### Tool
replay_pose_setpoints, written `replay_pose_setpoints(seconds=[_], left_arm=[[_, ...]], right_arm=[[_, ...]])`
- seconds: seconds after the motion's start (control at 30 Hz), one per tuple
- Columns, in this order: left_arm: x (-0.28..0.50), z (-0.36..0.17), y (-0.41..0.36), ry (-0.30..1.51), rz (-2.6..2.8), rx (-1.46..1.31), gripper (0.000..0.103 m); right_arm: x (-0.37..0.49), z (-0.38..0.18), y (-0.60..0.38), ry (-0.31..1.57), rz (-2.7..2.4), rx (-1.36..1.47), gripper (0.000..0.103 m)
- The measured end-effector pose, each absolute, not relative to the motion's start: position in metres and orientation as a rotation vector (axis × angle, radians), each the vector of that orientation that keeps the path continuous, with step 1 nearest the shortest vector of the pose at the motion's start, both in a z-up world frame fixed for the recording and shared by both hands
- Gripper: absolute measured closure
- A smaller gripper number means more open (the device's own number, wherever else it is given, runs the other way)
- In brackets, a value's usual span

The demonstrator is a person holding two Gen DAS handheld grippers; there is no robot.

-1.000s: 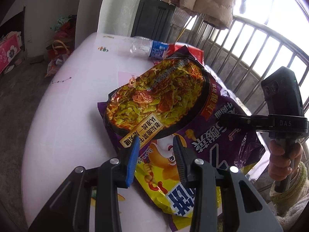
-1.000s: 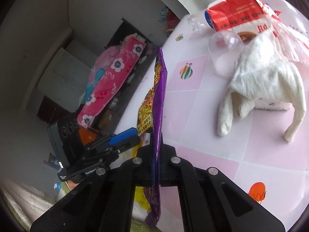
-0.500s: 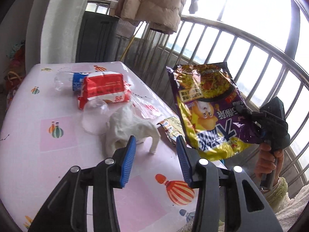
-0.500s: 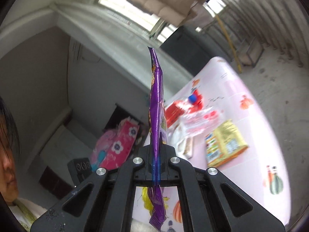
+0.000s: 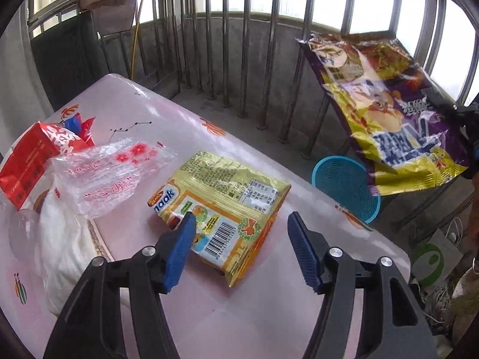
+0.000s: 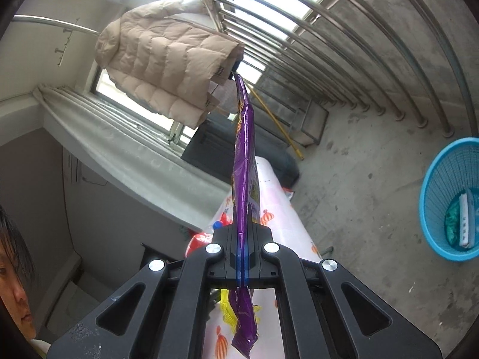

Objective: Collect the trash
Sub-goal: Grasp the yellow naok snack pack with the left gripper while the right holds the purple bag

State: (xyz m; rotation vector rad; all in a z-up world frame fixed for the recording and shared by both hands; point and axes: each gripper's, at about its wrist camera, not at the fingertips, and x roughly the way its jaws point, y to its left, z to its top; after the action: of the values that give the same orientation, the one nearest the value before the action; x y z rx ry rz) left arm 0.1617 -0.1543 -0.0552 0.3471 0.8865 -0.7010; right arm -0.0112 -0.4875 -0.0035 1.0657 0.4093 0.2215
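While the left gripper [image 5: 239, 239] hangs low over the pink table [image 5: 245, 314] with its blue-padded jaws spread wide, the yellow snack packet [image 5: 221, 206] lies flat just ahead of them, its near corner between the pads and seemingly touching the left one, though the fisheye makes contact hard to judge. At 9 o'clock sit a clear crumpled wrapper [image 5: 110, 173], a red packet [image 5: 33, 161] and a white cloth [image 5: 66, 251]. Up at 2 o'clock the purple noodle bag [image 5: 386, 119] hangs in the air above the blue basket [image 5: 344, 191]. From the right wrist, the right gripper [image 6: 242, 264] is clamped on that bag [image 6: 244, 155], held edge-on, with the basket [image 6: 431, 197] on the floor at 3 o'clock
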Motion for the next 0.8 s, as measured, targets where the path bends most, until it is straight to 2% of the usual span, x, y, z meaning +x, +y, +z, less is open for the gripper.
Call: replay_pose_setpoints(seconds=[0.13, 0.33, 0.43, 0.5, 0.63, 0.8], left_arm=[[0.17, -0.069, -0.157, 0.909, -0.681, 0.345, 0.043], [0.171, -0.069, -0.154, 0.902, -0.673, 0.347, 0.067], [0.177, -0.066, -0.151, 0.916, -0.66, 0.331, 0.085], [0.174, -0.059, -0.144, 0.917, -0.654, 0.314, 0.091], [0.175, -0.03, -0.147, 0.876, -0.689, 0.264, 0.094], [0.169, 0.008, -0.194, 0.849, -0.855, 0.186, 0.094]], right_arm=[[-0.015, -0.011, -0.499, 0.408, 0.195, 1.098, 0.103], [-0.026, -0.022, -0.513, 0.389, 0.143, 1.138, 0.103], [-0.035, -0.021, -0.522, 0.371, 0.075, 1.126, 0.103], [-0.044, -0.017, -0.528, 0.359, 0.003, 1.1, 0.103], [-0.059, -0.015, -0.538, 0.369, -0.183, 1.005, 0.103], [-0.061, -0.034, -0.544, 0.483, -0.415, 0.89, 0.103]])
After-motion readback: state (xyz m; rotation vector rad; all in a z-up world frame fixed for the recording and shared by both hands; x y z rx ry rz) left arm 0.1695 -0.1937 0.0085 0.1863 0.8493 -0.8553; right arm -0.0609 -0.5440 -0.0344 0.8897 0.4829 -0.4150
